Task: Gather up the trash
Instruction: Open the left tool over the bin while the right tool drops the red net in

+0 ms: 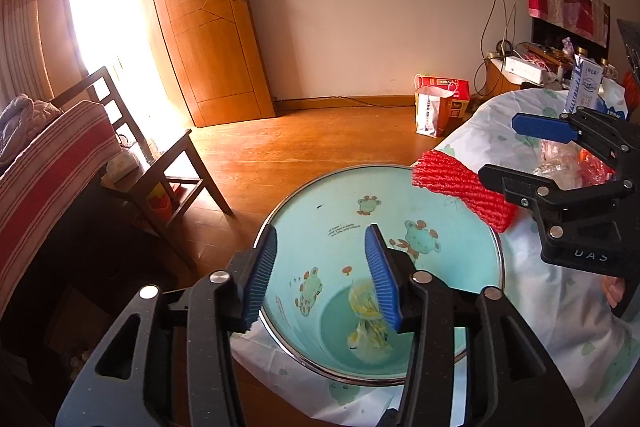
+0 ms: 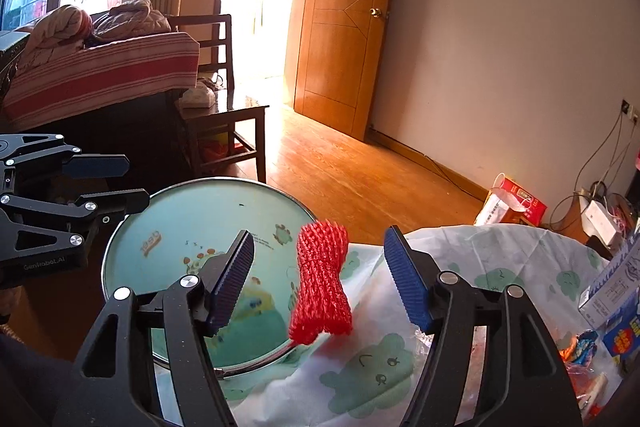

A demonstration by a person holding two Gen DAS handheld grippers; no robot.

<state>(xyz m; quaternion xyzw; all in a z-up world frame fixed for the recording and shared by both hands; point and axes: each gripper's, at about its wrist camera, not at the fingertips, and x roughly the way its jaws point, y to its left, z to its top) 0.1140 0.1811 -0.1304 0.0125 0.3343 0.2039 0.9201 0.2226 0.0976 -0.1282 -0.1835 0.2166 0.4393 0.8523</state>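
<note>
A light blue trash bin [image 1: 424, 195] with cartoon animals stands on the floor beside the table; it also shows in the right wrist view [image 2: 180, 211]. A crumpled yellow-and-white wrapper [image 1: 366, 323] lies at its bottom. A red foam net sleeve [image 1: 460, 187] lies at the table edge, overhanging the bin rim; in the right wrist view it [image 2: 320, 283] is between the open fingers, not touched. My left gripper [image 1: 320, 279] is open and empty above the bin. My right gripper [image 2: 320, 279] is open; in the left wrist view it [image 1: 500, 151] is on the right.
The table has a white cloth with green prints [image 2: 460, 267]. More wrappers [image 1: 568, 167] and boxes [image 2: 616, 291] lie on it at the right. A wooden chair [image 1: 160, 163], a striped sofa [image 2: 100, 71] and a paper bag [image 1: 436, 107] stand on the wood floor.
</note>
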